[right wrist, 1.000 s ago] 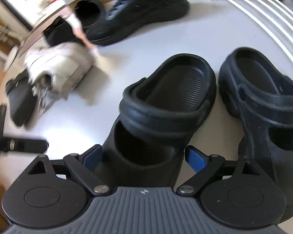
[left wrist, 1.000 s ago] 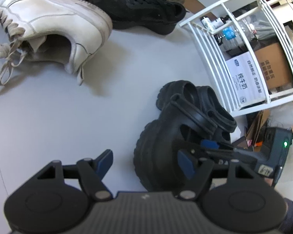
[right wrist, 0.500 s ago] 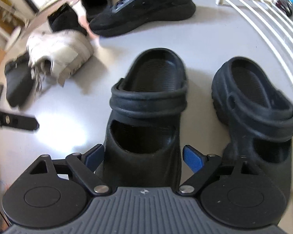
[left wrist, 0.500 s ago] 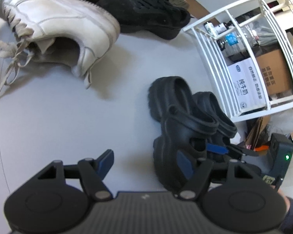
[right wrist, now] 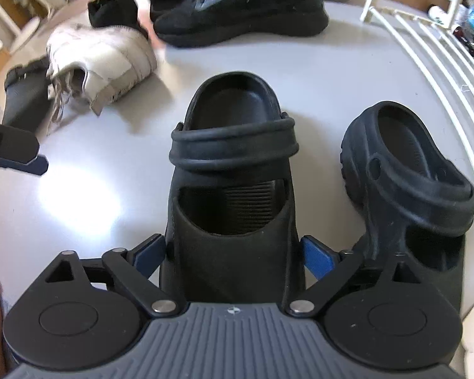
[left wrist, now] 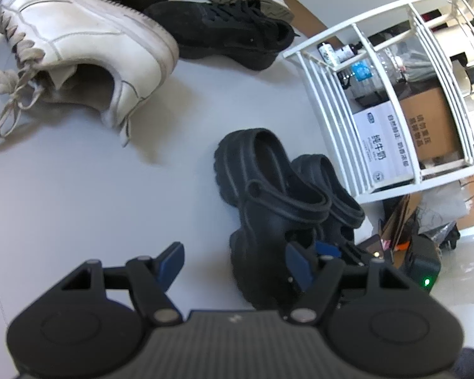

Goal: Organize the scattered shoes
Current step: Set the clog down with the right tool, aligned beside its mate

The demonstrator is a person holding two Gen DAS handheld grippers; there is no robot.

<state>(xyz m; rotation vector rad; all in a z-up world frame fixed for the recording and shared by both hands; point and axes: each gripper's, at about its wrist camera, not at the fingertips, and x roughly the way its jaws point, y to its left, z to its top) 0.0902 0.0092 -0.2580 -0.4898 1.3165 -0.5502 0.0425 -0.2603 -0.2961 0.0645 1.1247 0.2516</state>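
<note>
Squarely between hand-held gripper (right wrist: 233, 254) fingers (right): clog (right wrist: 233, 170)

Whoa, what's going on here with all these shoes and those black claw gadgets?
A person is tidying scattered shoes with a hand-held claw in each hand. The right claw straddles the toe of a black clog, its blue fingers against both sides, lining it up beside the matching clog near a white rack. The left claw hangs open and empty. A white sneaker and black sneaker lie unsorted.
</note>
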